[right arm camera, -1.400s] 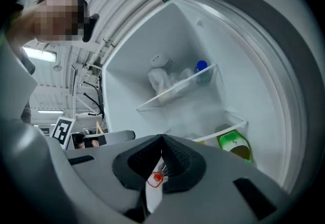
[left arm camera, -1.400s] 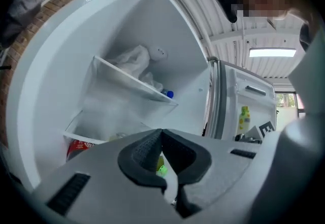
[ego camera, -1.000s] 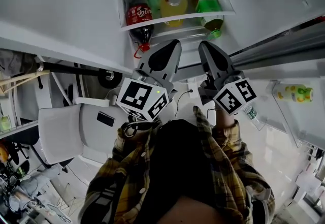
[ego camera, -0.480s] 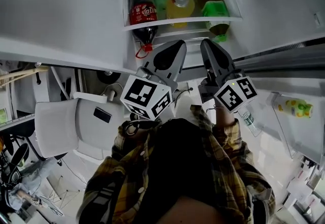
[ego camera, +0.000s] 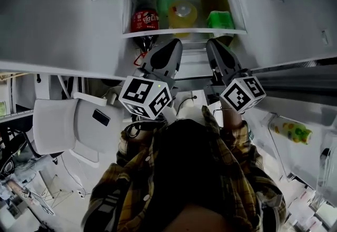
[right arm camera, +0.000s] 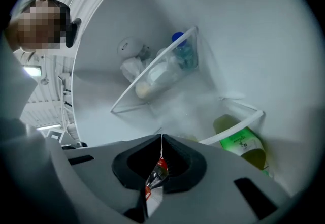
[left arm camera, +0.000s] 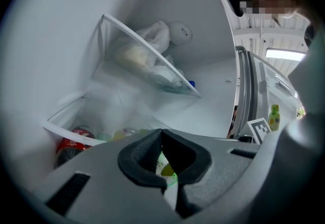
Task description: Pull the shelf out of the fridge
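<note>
While both grippers point into the open fridge, the shelf sits inside it, at the top middle of the head view.

The left hand-held gripper (ego camera: 175, 43) has its jaws pressed together with nothing pinched, and so does the right hand-held gripper (ego camera: 211, 42). Both tips sit just below the white front rim of the shelf (ego camera: 184, 31), side by side near the middle, but I cannot tell if they touch it. On the shelf stand a red cola bottle (ego camera: 145, 19) at the left, a yellow bottle (ego camera: 182, 14) in the middle and a green bottle (ego camera: 220, 19) at the right. Higher up in the left gripper view, another shelf (left arm camera: 133, 41) holds a white bag (left arm camera: 152, 35).
</note>
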{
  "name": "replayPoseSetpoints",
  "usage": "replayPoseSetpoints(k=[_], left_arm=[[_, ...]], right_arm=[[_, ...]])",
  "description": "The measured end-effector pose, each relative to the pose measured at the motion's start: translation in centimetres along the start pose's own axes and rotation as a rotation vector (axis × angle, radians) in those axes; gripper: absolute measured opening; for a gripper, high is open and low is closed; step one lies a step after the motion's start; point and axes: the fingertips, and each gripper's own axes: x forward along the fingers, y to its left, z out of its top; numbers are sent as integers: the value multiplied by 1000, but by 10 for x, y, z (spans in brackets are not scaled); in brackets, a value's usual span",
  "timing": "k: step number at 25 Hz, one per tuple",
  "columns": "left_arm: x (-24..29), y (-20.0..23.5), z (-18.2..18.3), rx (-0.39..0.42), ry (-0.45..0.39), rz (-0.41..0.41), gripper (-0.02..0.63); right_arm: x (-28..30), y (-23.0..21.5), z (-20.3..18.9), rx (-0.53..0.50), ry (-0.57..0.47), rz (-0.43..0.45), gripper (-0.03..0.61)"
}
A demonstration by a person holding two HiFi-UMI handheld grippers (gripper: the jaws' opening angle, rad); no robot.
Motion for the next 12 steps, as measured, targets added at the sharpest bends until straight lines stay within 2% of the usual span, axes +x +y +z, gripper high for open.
replayPoseSetpoints(k=[6, 12], left_arm=[[16, 5, 1, 14, 1, 33, 5], [24, 11, -6, -28, 0, 55, 5]], right_arm=[[11, -10, 4, 9, 13, 39, 20], [17, -16, -1, 35, 44, 77, 20]])
